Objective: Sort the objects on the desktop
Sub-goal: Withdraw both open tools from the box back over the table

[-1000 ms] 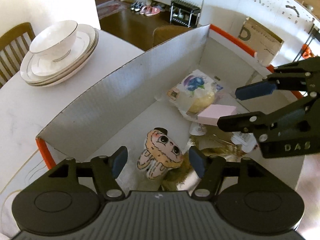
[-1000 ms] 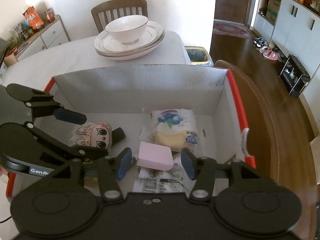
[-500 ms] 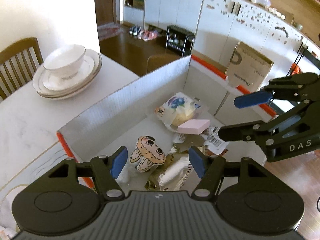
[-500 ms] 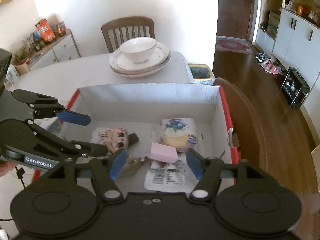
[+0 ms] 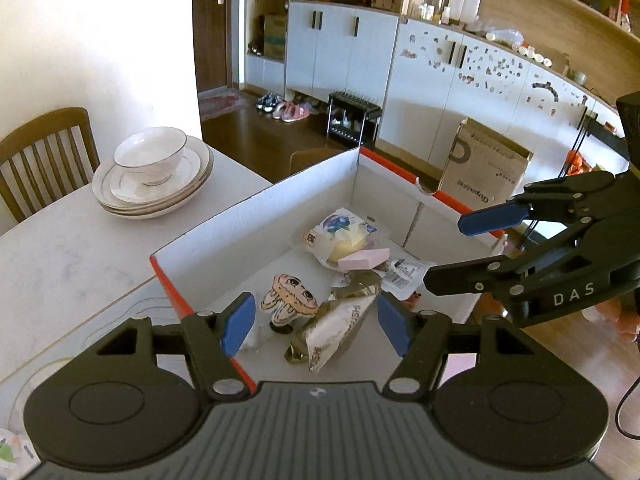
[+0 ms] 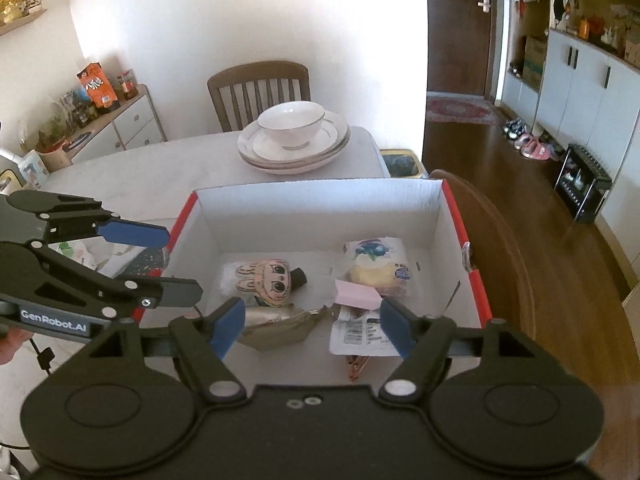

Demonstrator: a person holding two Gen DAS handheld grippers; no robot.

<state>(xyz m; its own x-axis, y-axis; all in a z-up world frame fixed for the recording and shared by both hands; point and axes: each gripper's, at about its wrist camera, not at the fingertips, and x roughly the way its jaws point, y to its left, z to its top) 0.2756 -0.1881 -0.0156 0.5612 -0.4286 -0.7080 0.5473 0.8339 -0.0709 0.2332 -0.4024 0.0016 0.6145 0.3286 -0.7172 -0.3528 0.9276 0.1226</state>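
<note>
You are holding both claws spread and empty above the white cardboard box with red edges (image 6: pixel 320 200), left claw (image 5: pixel 316 322) and right claw (image 6: pixel 310 326), since the pink rectangular block (image 6: pixel 357 295) is lying inside, centre frame, among the packets.

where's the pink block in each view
Left wrist: pink block lies right of centre in the box, against the blueberry-print bag.
Right wrist: pink block lies just above the right gripper's right fingertip.
Shared landmark: the bowl on stacked plates.
</note>
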